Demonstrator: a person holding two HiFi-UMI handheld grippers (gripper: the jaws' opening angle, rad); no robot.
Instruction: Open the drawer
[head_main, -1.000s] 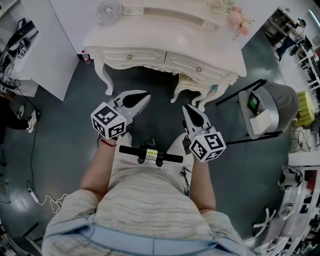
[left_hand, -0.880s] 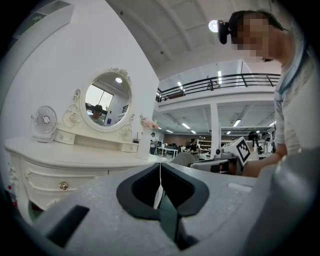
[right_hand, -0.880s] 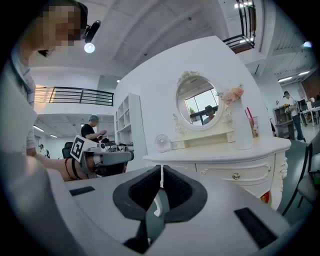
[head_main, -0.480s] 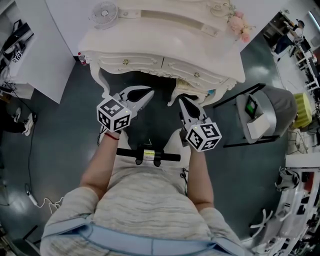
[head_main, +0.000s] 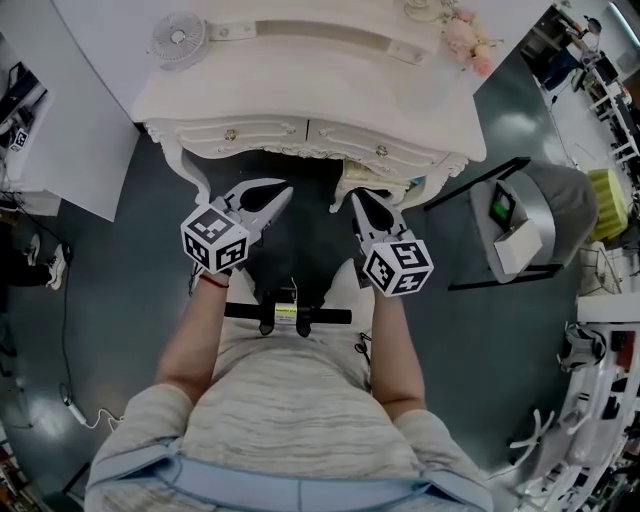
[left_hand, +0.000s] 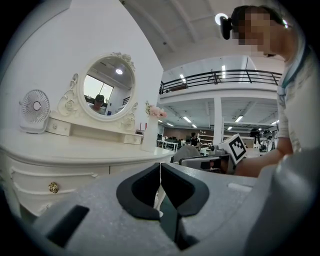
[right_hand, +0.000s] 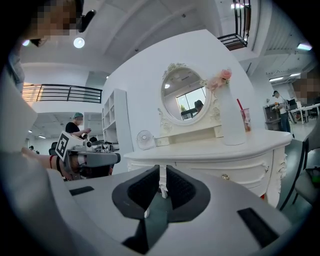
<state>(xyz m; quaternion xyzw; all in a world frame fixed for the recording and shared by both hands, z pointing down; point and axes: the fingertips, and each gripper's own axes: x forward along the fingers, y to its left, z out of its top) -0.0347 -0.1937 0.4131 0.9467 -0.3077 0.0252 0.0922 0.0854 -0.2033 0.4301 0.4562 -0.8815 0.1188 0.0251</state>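
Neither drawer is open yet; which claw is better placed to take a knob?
Probably the right claw: its tips sit nearer the right drawer knob, which shows just beside its jaws in the right gripper view. The left claw aims well aside of the left knob. Both are shut.

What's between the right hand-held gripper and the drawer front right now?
Nothing, just open air between the right hand-held gripper and the drawer; the right gripper view shows it plainly.
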